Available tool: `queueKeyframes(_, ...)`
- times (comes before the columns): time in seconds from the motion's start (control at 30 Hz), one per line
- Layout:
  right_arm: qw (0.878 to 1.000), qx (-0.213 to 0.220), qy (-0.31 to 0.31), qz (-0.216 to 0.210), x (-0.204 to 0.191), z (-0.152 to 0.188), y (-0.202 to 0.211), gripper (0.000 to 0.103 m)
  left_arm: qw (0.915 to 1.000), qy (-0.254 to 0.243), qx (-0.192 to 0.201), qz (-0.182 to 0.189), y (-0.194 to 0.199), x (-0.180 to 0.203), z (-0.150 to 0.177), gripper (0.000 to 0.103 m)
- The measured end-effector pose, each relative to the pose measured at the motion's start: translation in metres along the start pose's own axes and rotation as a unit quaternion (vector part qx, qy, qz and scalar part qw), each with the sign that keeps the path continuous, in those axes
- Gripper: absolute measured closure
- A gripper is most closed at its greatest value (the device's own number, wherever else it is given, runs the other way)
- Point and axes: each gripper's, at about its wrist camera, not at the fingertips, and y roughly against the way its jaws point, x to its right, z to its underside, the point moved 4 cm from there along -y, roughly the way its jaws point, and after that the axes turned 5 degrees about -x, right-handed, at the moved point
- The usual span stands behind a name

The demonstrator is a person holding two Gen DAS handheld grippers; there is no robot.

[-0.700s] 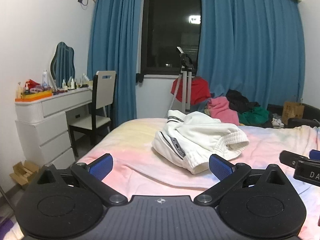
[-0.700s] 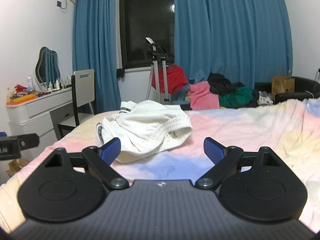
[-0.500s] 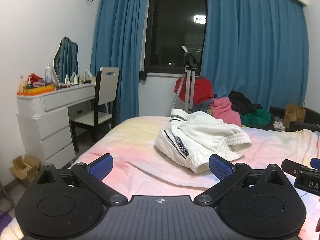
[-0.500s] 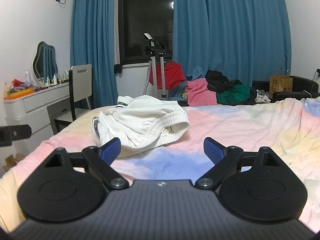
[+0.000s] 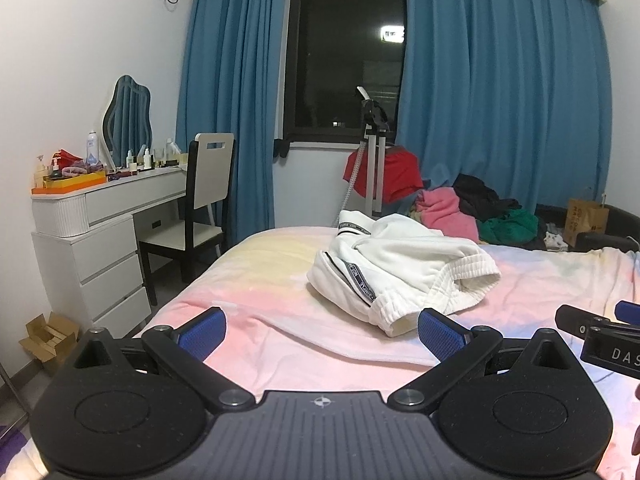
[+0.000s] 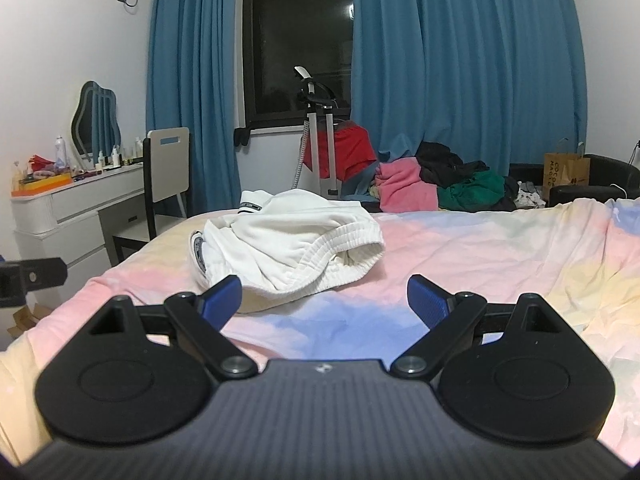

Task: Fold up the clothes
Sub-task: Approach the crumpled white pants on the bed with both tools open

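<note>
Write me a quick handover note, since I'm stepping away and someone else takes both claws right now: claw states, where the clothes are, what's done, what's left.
Left claw: open, empty, short of the garment.
Right claw: open, empty, likewise held short of it.
White garment: crumpled in a heap on the pastel bedspread, ribbed hem towards the claws, dark striped trim on its left side.
More clothes are piled beyond the far edge of the bed.
Done: nothing folded yet.
Left: grasp the white garment, spread it flat, fold it; probably the pile afterwards.
</note>
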Motion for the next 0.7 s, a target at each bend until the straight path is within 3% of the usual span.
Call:
queueKeyframes(0.23,1.000,0.005,-0.007,-0.001,0.0018,0.0002,0.0017,0.013,1.0000,-0.008,0.004,-0.001,0.0007,0.0022,0.0022,0.000)
queueKeyframes(0.43,1.000,0.005,-0.013,0.004,0.0037,0.0019,-0.0003,0.031,0.9998,-0.019,0.006,0.001,0.0009,0.0052,0.0041,0.000)
queueKeyframes(0.5,1.000,0.007,-0.013,0.006,0.0044,0.0026,-0.0009,0.050,0.9998,-0.020,0.006,0.000,0.0008,0.0058,0.0050,0.000)
queueKeyframes(0.6,1.000,0.018,-0.011,0.006,0.0040,0.0037,-0.0005,0.066,0.9997,-0.024,0.008,-0.005,0.0015,0.0056,0.0064,0.000)
queueKeyframes(0.7,1.000,0.026,-0.016,-0.006,0.0045,0.0042,0.0003,0.070,0.9997,-0.024,0.007,-0.004,0.0011,0.0060,0.0081,0.000)
